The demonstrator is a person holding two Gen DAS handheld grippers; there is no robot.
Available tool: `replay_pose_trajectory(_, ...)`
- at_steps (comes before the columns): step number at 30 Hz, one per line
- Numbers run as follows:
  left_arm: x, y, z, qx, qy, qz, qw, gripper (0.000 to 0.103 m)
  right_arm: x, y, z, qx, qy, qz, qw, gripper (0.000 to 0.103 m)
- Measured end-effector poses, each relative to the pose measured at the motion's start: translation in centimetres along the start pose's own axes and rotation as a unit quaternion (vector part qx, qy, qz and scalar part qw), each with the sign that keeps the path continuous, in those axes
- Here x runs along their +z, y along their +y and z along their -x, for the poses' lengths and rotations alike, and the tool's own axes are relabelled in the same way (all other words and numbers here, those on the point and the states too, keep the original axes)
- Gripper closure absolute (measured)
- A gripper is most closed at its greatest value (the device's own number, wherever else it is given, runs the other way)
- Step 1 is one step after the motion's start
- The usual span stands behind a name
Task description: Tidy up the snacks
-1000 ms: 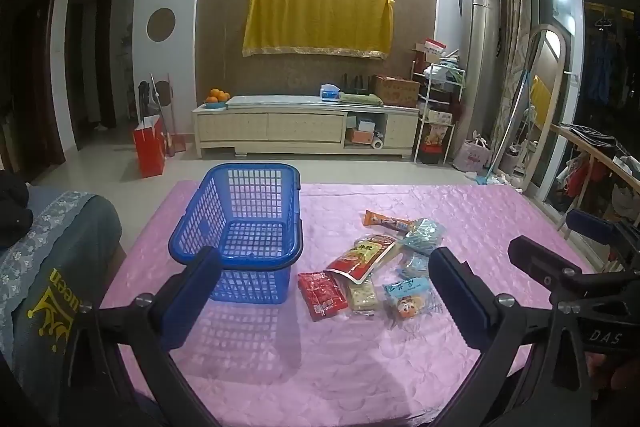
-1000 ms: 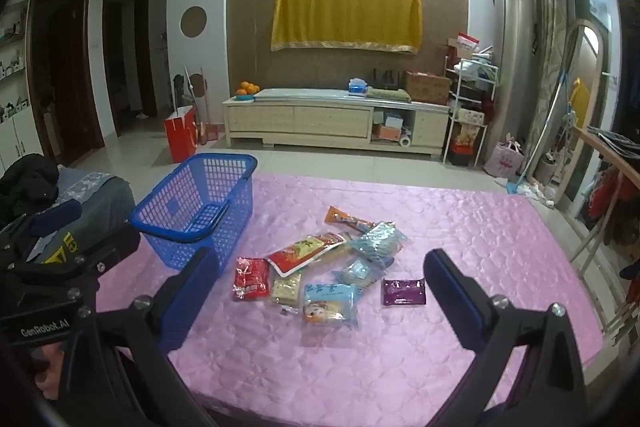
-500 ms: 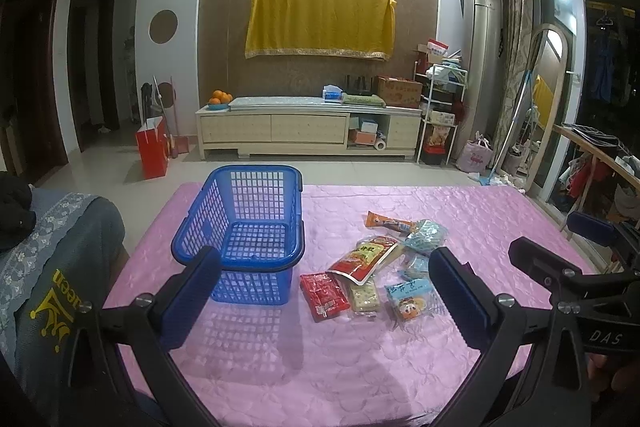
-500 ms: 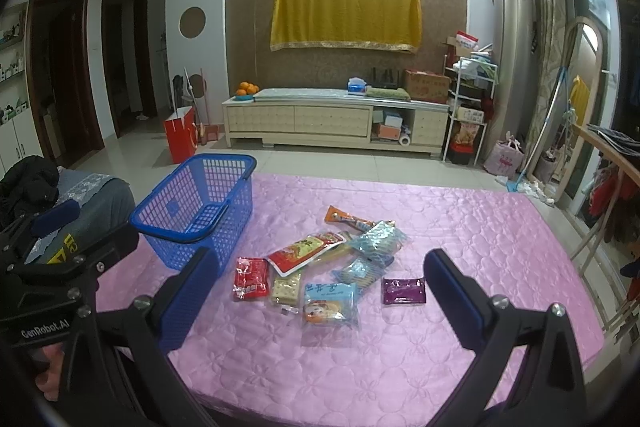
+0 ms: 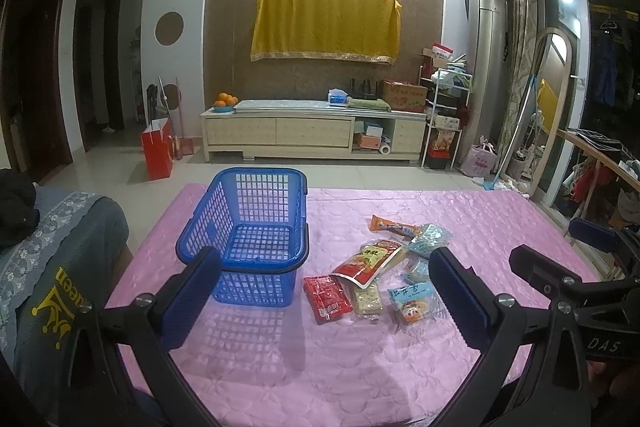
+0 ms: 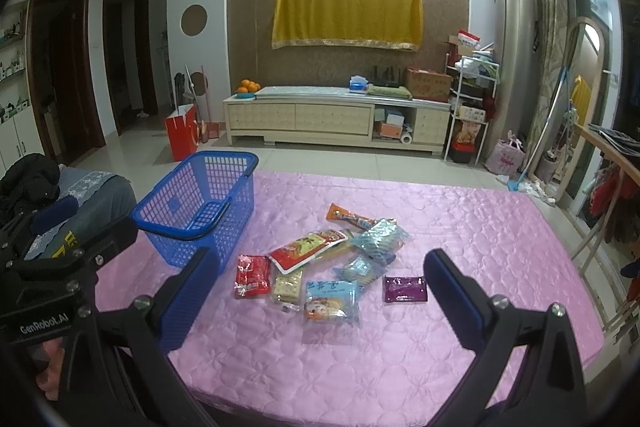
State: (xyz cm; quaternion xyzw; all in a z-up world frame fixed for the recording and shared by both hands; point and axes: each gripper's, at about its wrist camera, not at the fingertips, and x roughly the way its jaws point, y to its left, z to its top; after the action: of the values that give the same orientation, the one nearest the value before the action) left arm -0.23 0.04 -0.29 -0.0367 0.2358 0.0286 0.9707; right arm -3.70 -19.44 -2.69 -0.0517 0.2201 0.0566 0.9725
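The snacks [image 6: 320, 267] lay in a loose cluster near the middle of the pink quilted table [image 6: 480, 227], just beside the empty blue basket [image 5: 256, 223], which stood toward the table's left edge. Over the last second almost nothing had shifted: both views had crept only slightly, the packets sat as before, and none had reached the basket. That suggested the sorting had not yet begun. The left gripper [image 5: 324, 291] hung over the near edge with its fingers spread wide and holding nothing, pointed between the basket and the red packet [image 5: 326, 297]. The right gripper [image 6: 320, 295] was likewise wide open and empty, aimed at the pale blue packet [image 6: 330, 301].

The purple packet [image 6: 405, 287] showed only in the right wrist view; in the left one a finger seemingly covered it. Packets overlapped in the pile, so their count was uncertain, and their print was too small to read.
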Motion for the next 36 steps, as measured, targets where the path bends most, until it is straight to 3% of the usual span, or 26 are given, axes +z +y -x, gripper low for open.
replay_pose_trajectory(36,-0.26,0.24,0.23,-0.013,0.007,0.002,0.9999,0.000,-0.25,0.20,0.07,0.006,0.002,-0.001,1.000,0.000)
